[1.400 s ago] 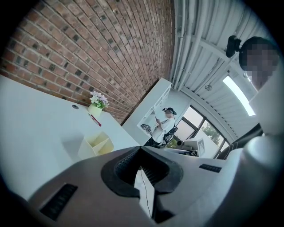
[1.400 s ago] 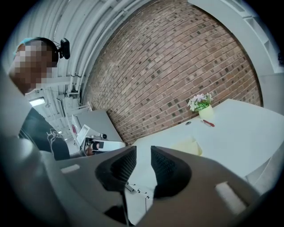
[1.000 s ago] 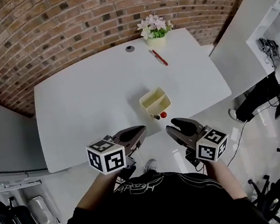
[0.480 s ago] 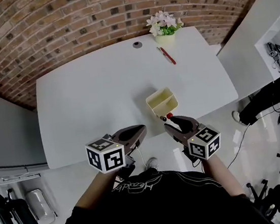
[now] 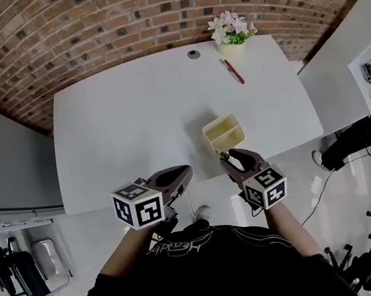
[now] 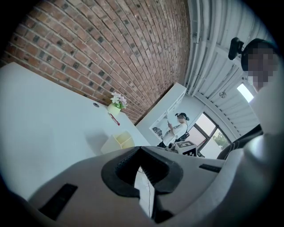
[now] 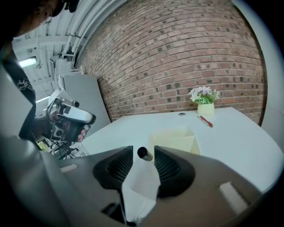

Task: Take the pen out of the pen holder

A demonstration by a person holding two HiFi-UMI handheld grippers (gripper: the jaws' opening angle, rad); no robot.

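Note:
A pale yellow pen holder (image 5: 223,132) stands near the front edge of the white table (image 5: 121,125). My right gripper (image 5: 229,158) is at the holder's near side and hides the pen tops in the head view. In the right gripper view the black end of a pen (image 7: 144,153) sits between the parted jaws of the right gripper (image 7: 143,151), with a gap on its left; the holder (image 7: 175,138) lies just beyond. My left gripper (image 5: 177,175) hovers off the table's front edge, its jaws meeting at the tips, empty. From the left gripper view the holder (image 6: 117,142) shows to the right.
A red pen (image 5: 232,71) lies loose at the table's far right, beside a flower pot (image 5: 232,36). A round grommet (image 5: 193,54) sits at the back edge. A brick wall (image 5: 122,23) runs behind. Chairs and cables stand on the floor at the right (image 5: 367,133).
My right gripper has moved forward and left to the pen holder; the red and black pen tops seen in front of it earlier are now covered. The left gripper has barely moved.

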